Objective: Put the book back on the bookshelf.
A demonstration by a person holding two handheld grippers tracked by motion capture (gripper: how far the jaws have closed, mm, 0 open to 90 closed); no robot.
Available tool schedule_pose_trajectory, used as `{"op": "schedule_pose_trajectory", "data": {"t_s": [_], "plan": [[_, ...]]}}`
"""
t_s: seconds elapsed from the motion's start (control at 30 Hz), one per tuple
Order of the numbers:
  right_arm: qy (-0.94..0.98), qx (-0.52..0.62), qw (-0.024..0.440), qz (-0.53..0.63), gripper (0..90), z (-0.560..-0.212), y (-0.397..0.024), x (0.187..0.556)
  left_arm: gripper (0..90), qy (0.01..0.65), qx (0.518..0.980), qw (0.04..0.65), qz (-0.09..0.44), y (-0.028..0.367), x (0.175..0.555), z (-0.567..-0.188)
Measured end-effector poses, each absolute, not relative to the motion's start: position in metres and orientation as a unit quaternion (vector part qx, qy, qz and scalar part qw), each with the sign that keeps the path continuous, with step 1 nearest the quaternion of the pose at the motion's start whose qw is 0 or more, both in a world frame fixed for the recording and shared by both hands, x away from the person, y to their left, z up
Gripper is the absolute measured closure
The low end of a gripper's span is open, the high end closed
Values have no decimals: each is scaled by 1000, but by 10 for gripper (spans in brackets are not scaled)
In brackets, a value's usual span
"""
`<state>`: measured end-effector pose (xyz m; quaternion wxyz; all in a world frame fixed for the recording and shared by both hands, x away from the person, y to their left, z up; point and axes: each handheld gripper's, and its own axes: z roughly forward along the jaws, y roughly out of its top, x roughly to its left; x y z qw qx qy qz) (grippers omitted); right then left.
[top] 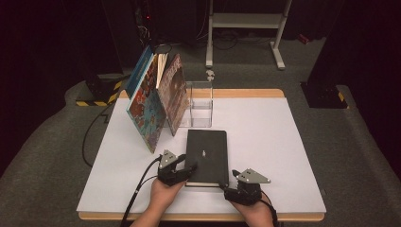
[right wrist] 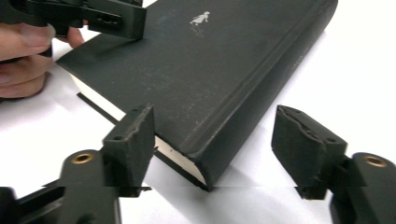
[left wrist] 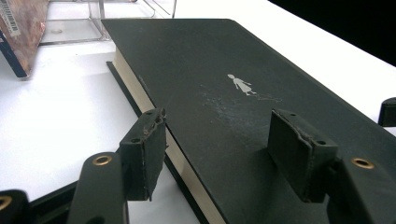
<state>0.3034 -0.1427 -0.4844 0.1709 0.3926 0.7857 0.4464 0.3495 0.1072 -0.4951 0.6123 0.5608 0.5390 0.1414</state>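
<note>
A black hardcover book (top: 206, 156) with a small silver figure on its cover lies flat on the white table (top: 274, 142). My left gripper (top: 187, 169) is at the book's near left corner. In the left gripper view its jaws (left wrist: 224, 149) stand open astride the page edge of the book (left wrist: 210, 60), one pad beside the pages and one over the cover. My right gripper (top: 226, 187) is at the near right corner. Its jaws (right wrist: 219, 144) are open around the spine corner of the book (right wrist: 224, 60) and press on nothing.
Three colourful books (top: 149, 104) lean together at the back left of the table. A clear acrylic stand (top: 201, 104) is just beyond the black book. The person's left hand (right wrist: 23, 56) is beside the book. A white metal frame (top: 246, 21) stands on the floor behind.
</note>
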Motion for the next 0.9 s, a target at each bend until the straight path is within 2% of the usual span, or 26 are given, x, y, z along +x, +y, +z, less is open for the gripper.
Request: {"op": "schedule_pose_trajectory", "data": {"t_s": [0.2,0.37,0.57,0.9], "plan": [[768,396,196,464,381,-472,-148,307,367,537,561,613,144,106,349,-495],[762,409,202,460,378,-468,-150,327,358,540,560,614,136,107,350,-495],[754,416,208,464,373,-469,-153,337,274,546,567,603,129,108,358,-494],[753,403,196,482,379,-478,-158,324,158,553,576,590,119,106,374,-493]]}}
